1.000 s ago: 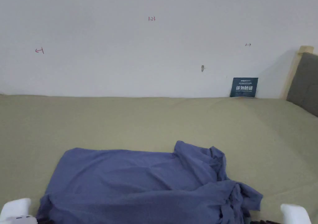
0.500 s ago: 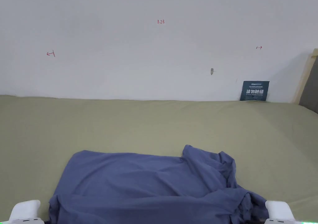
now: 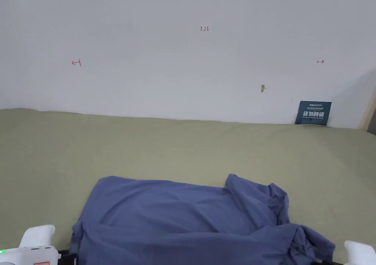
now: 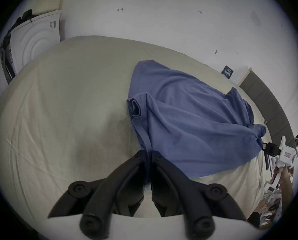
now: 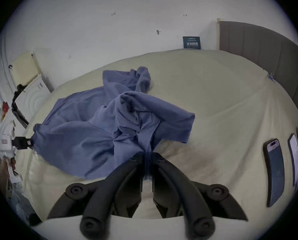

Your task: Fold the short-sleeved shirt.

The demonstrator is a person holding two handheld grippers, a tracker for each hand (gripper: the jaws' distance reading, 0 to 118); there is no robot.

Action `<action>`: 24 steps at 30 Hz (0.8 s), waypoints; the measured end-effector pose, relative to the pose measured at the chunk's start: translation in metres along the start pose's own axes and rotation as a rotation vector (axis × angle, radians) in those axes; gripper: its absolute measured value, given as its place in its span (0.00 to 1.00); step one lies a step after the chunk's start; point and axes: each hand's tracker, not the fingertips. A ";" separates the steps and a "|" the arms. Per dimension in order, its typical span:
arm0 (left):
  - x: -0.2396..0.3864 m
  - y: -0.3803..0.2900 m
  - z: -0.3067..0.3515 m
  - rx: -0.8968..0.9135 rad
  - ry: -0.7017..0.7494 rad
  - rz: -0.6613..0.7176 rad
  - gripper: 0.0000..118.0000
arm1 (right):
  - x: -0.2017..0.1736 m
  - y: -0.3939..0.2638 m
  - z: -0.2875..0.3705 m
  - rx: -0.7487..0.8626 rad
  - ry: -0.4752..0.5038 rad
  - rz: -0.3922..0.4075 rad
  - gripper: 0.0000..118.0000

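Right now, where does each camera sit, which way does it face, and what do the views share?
Head view: above the near bed edge, facing the white wall across the bed; white gripper bodies at both bottom corners.
Left gripper view: rides the left gripper, looking rightward along the blue shirt; own jaws pinch its edge; right gripper far off.
Right gripper view: rides the right gripper, looking leftward; own jaws pinch cloth; two phones beside.
Shared: shirt, bed, wall sign.
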 end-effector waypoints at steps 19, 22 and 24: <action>-0.022 -0.081 0.079 -0.048 -0.101 -0.030 0.06 | 0.015 -0.052 0.117 -0.059 0.022 0.001 0.08; -0.028 -0.100 0.077 -0.075 -0.099 -0.008 0.06 | 0.019 -0.072 0.121 -0.108 0.006 -0.017 0.08; -0.026 -0.110 0.076 -0.093 -0.089 0.004 0.06 | 0.023 -0.084 0.117 -0.150 0.002 -0.029 0.08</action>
